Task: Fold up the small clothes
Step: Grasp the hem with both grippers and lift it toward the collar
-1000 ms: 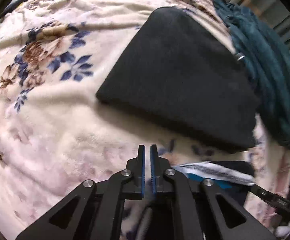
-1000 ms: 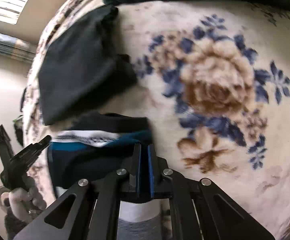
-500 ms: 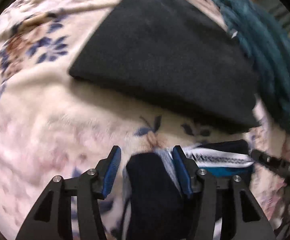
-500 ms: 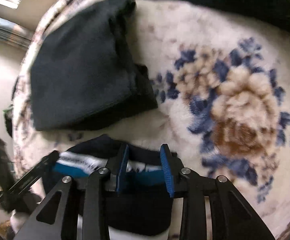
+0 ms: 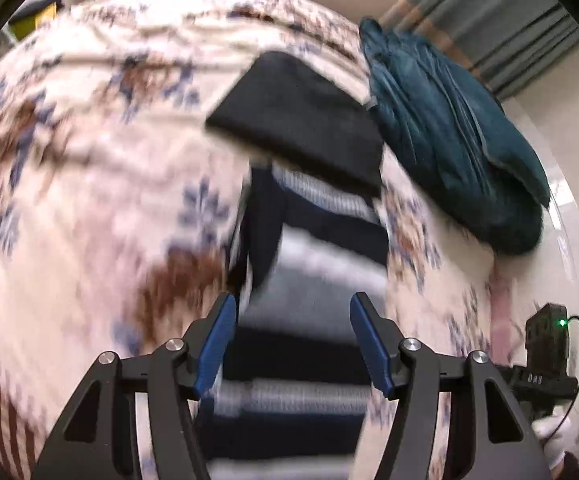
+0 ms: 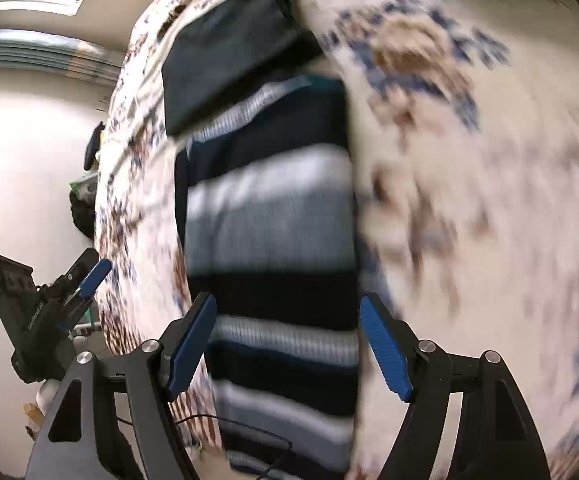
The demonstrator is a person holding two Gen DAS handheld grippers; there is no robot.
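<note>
Looking along the left gripper (image 5: 291,340), its blue-padded fingers (image 5: 215,344) stand wide apart with nothing between the pads. The striped garment (image 5: 317,248) — navy, grey and white bands — lies on the floral blanket (image 5: 69,184), running from between the fingers toward 12 o'clock. Its far end tucks just under the near edge of a folded black garment (image 5: 301,120) at 12 o'clock. A heap of teal cloth (image 5: 449,140) sits at 2 o'clock, touching the black piece's right side. Much of this view is motion-blurred.

From the right wrist, the right gripper (image 6: 287,340) is likewise spread wide, pads (image 6: 385,348) clear of any cloth. The striped garment (image 6: 273,232) stretches from 6 o'clock up through the centre, its far end meeting the folded black garment (image 6: 229,48) at 11 o'clock. The floral blanket (image 6: 469,200) fills the right half. The left gripper (image 6: 89,280) shows at 9 o'clock, off the bed's edge.
</note>
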